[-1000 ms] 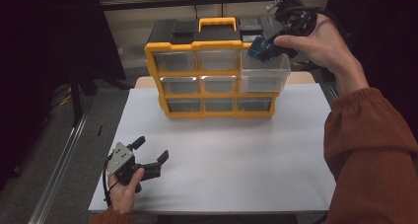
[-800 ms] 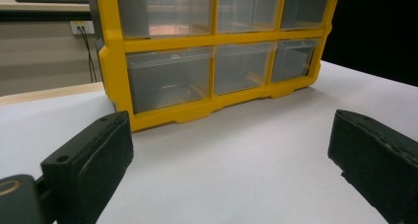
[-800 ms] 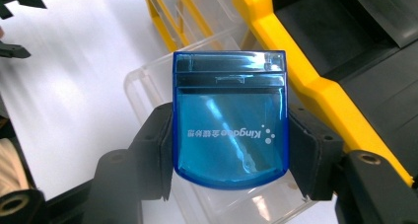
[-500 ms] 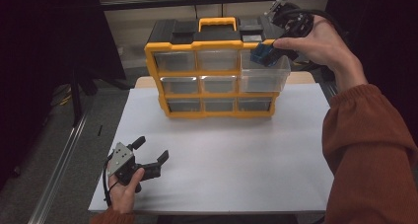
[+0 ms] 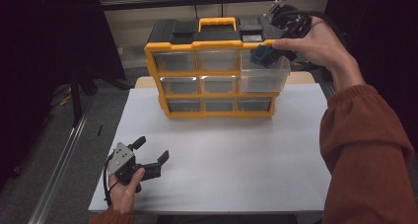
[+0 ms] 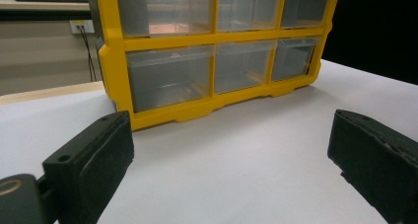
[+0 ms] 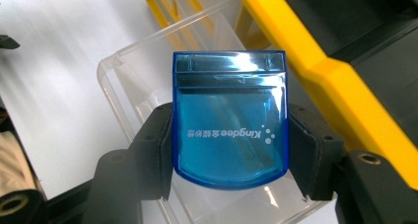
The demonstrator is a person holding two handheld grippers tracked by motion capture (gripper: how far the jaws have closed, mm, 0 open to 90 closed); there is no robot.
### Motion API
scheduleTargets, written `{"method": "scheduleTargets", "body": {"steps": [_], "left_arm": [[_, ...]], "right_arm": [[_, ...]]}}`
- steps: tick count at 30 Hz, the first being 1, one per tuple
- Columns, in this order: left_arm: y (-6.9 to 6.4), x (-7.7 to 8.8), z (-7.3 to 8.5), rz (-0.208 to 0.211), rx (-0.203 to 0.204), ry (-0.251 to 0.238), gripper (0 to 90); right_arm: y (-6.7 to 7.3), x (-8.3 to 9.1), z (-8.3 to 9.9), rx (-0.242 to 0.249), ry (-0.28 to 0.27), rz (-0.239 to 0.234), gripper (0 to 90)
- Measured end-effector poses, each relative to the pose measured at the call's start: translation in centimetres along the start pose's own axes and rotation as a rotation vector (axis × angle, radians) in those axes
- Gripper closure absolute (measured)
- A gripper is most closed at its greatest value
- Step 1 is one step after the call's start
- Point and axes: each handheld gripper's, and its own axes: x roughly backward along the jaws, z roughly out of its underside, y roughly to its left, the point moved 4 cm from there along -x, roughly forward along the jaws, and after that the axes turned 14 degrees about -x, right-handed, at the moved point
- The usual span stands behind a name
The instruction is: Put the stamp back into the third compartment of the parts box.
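One blue case (image 7: pixel 229 119) pinched by right gripper (image 5: pixel 268 56) fingers, over open drawer (image 5: pixel 266 78) at 1 o'clock; early release could bounce it off the rim. Left gripper (image 5: pixel 150 155) fingers spread, resting on worktop (image 5: pixel 236 155).

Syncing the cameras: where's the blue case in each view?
High view: blue case upper right, in the right claw over the open drawer.
Left gripper view: not in it.
Right gripper view: centre, clamped.
Shared landmark: yellow organizer.

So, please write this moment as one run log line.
right gripper: shut on blue case | over open drawer | left gripper: open, on table
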Motion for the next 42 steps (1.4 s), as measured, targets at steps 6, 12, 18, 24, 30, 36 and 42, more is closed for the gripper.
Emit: {"method": "scheduleTargets", "body": {"steps": [6, 12, 18, 24, 30, 36, 42], "left_arm": [[0.0, 0.0, 0.0, -0.004, 0.009, -0.006, 4.2], [0.0, -0.1, -0.1, 0.003, -0.001, -0.001, 4.2], [0.1, -0.4, -0.1, 0.012, -0.01, 0.005, 4.1], [0.1, -0.5, 0.0, 0.008, 0.0, 0.007, 4.1], [0.1, -0.5, 0.2, 0.006, 0.0, 0.019, 4.1], [0.1, -0.2, 0.3, 0.008, 0.007, 0.012, 4.1], [0.2, 0.1, 0.2, -0.002, 0.006, 0.004, 4.1]], "right_arm": [[0.0, -0.2, 0.0, 0.002, -0.001, -0.001, 42.0], [0.0, 0.0, -0.4, -0.02, -0.06, -0.037, 32.6], [-0.1, 0.1, -0.4, -0.039, -0.111, -0.03, 17.1], [-0.5, 0.4, 0.1, -0.033, -0.149, -0.035, 9.6], [-0.4, 0.9, 0.8, -0.032, -0.171, -0.038, 6.0], [-0.4, 1.3, 1.6, -0.023, -0.241, -0.062, 4.9], [-0.8, 2.0, 2.9, -0.048, -0.259, -0.075, 2.2]]}}
